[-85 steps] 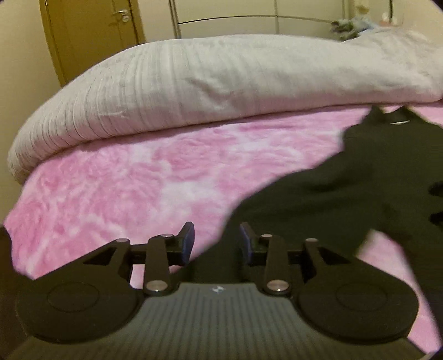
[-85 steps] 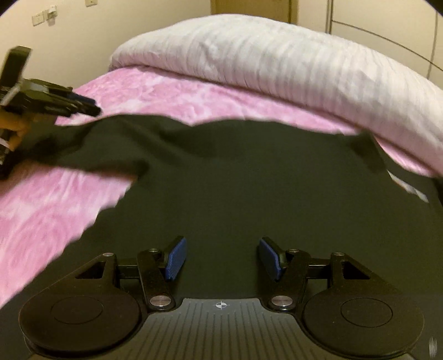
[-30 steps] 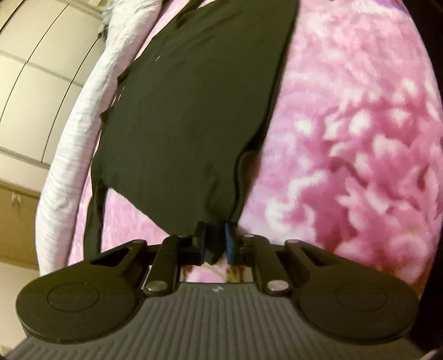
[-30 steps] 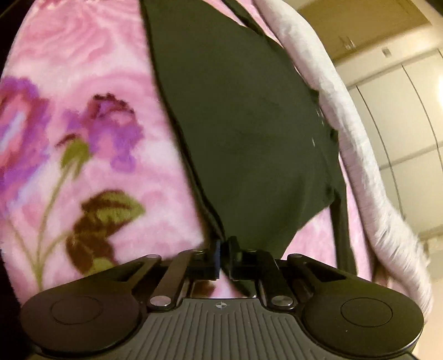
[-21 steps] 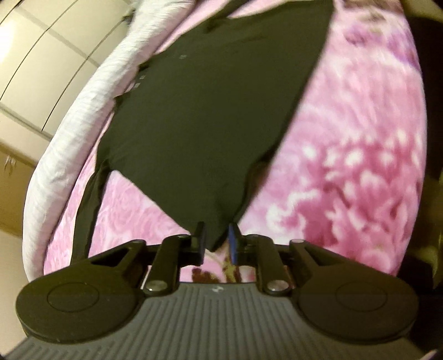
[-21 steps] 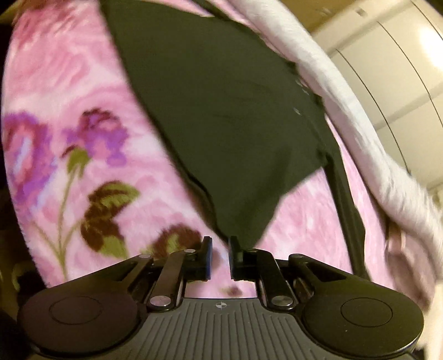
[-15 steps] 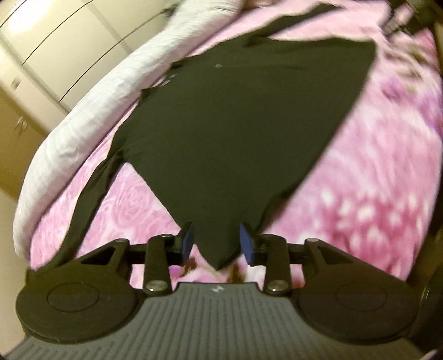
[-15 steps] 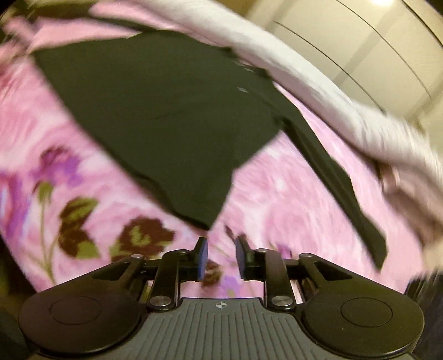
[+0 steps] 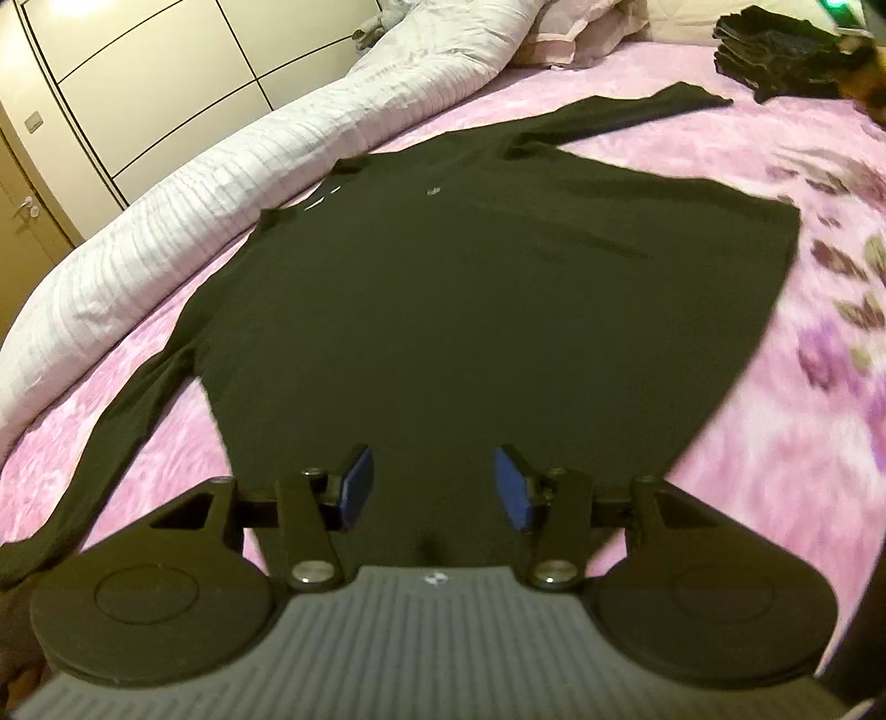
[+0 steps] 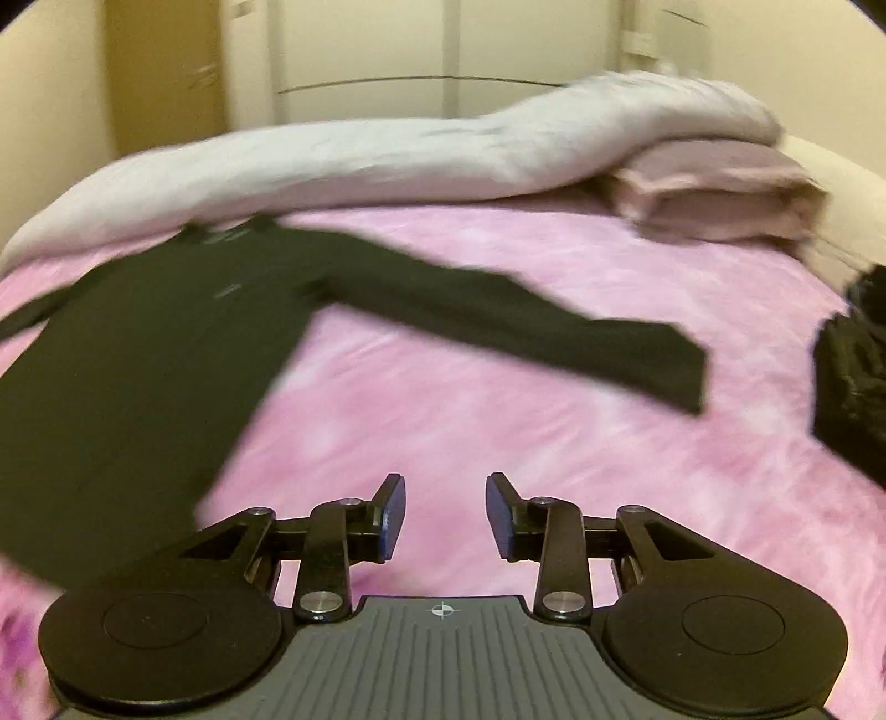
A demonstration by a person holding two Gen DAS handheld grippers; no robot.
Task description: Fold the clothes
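A black long-sleeved shirt lies spread flat on the pink blanket, collar toward the far side and both sleeves stretched out. My left gripper is open and empty just above the shirt's near hem. In the right wrist view the shirt lies at the left with its right sleeve reaching across the blanket. My right gripper is open and empty over bare blanket, to the right of the shirt's body.
A rolled white duvet runs along the far side of the bed, with pink pillows at its end. A pile of dark clothes sits at the far right, also in the right wrist view. Wardrobe doors stand behind.
Both grippers let go of the shirt's lower corners and opened. Both then lifted back and levelled out, and the right one swung right toward the sleeve. The shirt now lies flat.
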